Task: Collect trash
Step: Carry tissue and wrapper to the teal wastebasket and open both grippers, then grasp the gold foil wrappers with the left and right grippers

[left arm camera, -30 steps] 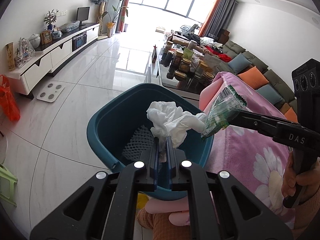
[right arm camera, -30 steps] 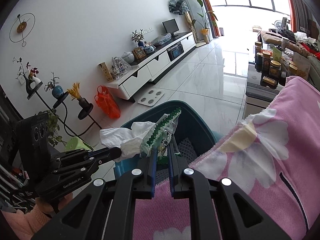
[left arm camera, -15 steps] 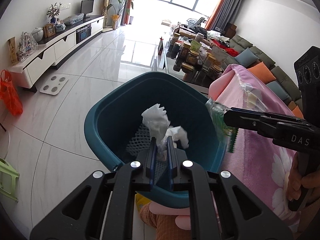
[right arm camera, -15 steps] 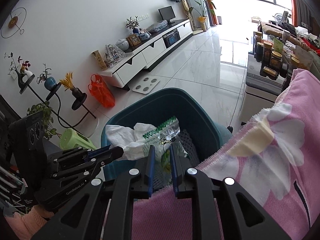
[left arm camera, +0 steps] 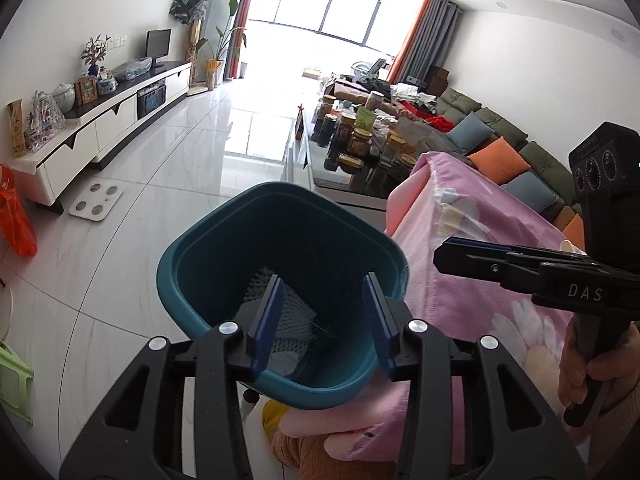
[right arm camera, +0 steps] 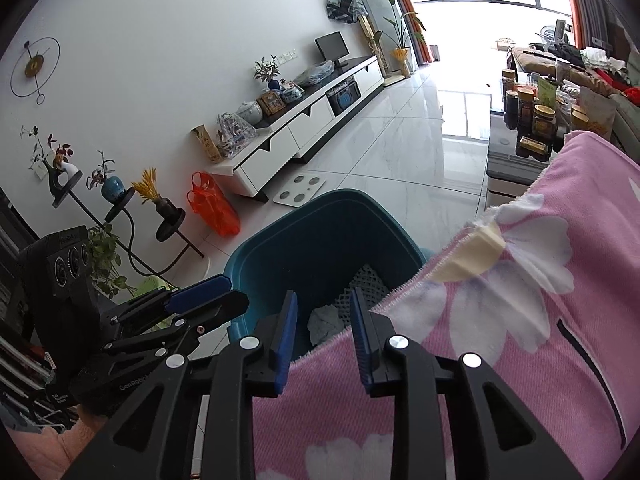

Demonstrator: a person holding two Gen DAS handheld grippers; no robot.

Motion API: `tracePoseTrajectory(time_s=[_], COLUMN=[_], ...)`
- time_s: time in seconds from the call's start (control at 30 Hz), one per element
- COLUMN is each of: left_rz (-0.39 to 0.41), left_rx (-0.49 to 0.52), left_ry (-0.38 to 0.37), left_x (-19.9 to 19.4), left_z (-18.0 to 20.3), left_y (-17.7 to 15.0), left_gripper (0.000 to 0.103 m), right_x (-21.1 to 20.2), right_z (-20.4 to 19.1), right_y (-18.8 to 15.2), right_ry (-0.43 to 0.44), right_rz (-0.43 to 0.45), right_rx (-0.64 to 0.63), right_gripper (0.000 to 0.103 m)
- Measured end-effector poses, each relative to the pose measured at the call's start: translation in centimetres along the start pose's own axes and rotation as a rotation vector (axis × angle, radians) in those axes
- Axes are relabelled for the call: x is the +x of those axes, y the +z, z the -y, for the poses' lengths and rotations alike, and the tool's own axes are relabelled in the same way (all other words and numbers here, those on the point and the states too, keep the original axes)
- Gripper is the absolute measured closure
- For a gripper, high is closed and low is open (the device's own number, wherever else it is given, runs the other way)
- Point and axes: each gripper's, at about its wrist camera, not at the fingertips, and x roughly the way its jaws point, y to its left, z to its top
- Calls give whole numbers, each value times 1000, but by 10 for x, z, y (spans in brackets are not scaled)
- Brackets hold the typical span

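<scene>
Trash: it's down in the teal bin (left arm camera: 280,240) now. From the right wrist view I can make out a crumpled pale wad (right arm camera: 326,322) lying on the white foam netting (right arm camera: 366,280) at the bottom. The green wrapper isn't clearly visible from either camera, so I can't say exactly where it sits.
Left gripper (left arm camera: 324,312): fingers have just been opening and stand well apart, nothing between them, hanging right over the bin's mouth.
Right gripper (right arm camera: 322,336): fingers have also just been opening, a narrower gap than the left, nothing held. It sits over the edge of the pink flowered blanket (right arm camera: 520,300), aimed at the bin.
Bin spot: on the tiled floor, tucked right against the blanket edge.
Done so far: looks like both pieces are let go and binned, both grippers empty.
Still left: I'd guess little here. The bit of blanket in view shows no loose litter, but the cameras only cover part of it. The cluttered desk (left arm camera: 340,184) beyond, with its jars, is too far off to judge for trash.
Next, probably: pull both grippers back and scan for more.
</scene>
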Motion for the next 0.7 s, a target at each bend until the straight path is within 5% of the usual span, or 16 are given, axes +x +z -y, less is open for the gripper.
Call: tracePoseTrajectory(time_s=[0.27, 0.7], left_rz=[43, -97], left_rx=[149, 357], left_ry=[-191, -461], left_x=[-26, -9], left_z=[75, 205], left_y=[-5, -52], left_gripper=[50, 50], right_x=[-78, -188], right_z=[12, 73], right_y=[-32, -108], right_ry=[-40, -266], right_rz=[124, 270], right_rx=[0, 142], right_gripper=[66, 61])
